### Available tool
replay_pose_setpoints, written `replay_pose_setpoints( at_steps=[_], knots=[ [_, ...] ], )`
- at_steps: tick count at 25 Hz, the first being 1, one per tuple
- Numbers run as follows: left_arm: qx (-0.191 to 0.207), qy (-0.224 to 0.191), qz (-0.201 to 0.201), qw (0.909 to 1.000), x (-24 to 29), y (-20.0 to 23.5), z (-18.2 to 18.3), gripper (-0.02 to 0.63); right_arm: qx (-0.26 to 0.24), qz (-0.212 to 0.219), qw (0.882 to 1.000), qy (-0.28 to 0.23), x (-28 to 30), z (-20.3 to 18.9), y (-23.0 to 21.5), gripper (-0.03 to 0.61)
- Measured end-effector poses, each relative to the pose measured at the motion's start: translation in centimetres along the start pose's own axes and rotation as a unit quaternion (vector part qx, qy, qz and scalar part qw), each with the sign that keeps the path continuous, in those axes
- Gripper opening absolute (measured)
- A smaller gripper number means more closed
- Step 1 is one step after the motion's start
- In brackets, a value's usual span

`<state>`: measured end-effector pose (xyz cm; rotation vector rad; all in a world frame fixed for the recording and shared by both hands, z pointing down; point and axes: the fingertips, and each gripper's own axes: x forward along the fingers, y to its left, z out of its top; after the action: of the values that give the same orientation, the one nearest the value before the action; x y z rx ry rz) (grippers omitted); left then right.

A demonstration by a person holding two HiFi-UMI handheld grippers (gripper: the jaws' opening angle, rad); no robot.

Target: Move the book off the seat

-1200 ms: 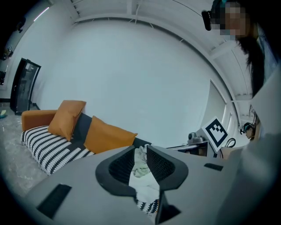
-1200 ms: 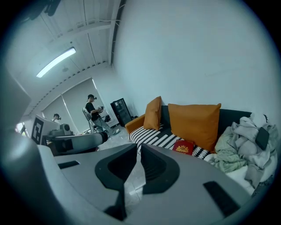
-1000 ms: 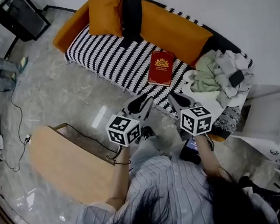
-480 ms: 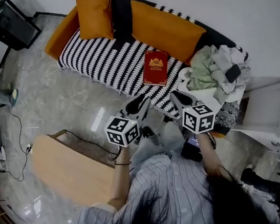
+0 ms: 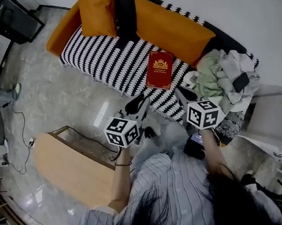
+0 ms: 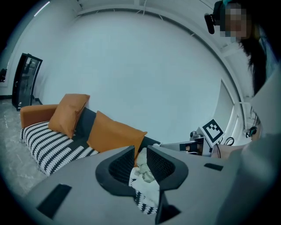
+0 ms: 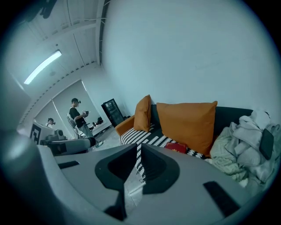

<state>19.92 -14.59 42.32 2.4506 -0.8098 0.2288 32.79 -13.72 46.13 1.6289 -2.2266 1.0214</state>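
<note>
Left gripper (image 5: 139, 104) and right gripper (image 5: 187, 94): I hold both closed and empty, near the sofa (image 5: 102, 55). The red book (image 5: 159, 70) lies flat on its striped seat.

The head view looks steeply down from high above the floor just in front of the sofa (image 5: 118, 60), taking in its whole length. Both gripper views sit low near the sofa's front edge, looking level at it. The left aims toward the end heaped with clothes (image 6: 142, 170), the right toward its middle. All three share the sofa's striped seat and orange back cushion (image 7: 186, 123).
</note>
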Motion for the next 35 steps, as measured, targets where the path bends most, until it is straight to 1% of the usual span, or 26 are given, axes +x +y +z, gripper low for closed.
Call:
replay_pose_setpoints(
  at_steps=[3, 7, 13, 18, 25, 30, 35],
  knots=[
    [-0.006, 0.008, 0.012, 0.9999, 1.6, 1.2, 0.1, 0.086, 0.001, 0.007, 1.0, 0.012, 1.7, 0.6, -1.4, 0.038],
    [-0.012, 0.028, 0.017, 0.9994, 4.0, 2.4, -0.9, 0.086, 0.006, 0.008, 0.999, 0.031, 3.5, 0.5, -3.6, 0.038],
    [-0.023, 0.062, 0.028, 0.9974, 6.3, 4.9, -3.0, 0.086, 0.016, 0.01, 0.998, 0.066, 6.1, -1.2, -6.3, 0.038],
    [-0.025, 0.083, 0.034, 0.9957, 8.4, 7.3, -4.4, 0.086, 0.005, 0.015, 0.996, 0.092, 8.5, -2.3, -9.2, 0.038],
    [-0.032, 0.109, 0.037, 0.9928, 11.6, 11.2, -6.9, 0.086, 0.003, 0.013, 0.994, 0.106, 13.1, -3.5, -13.2, 0.038],
    [-0.028, 0.134, 0.03, 0.9902, 14.4, 14.0, -9.2, 0.086, 0.02, 0.012, 0.993, 0.113, 16.7, -5.3, -15.6, 0.038],
    [-0.034, 0.16, 0.011, 0.9865, 17.2, 16.0, -11.5, 0.086, 0.028, 0.01, 0.991, 0.133, 19.9, -7.2, -17.5, 0.038]
  ],
)
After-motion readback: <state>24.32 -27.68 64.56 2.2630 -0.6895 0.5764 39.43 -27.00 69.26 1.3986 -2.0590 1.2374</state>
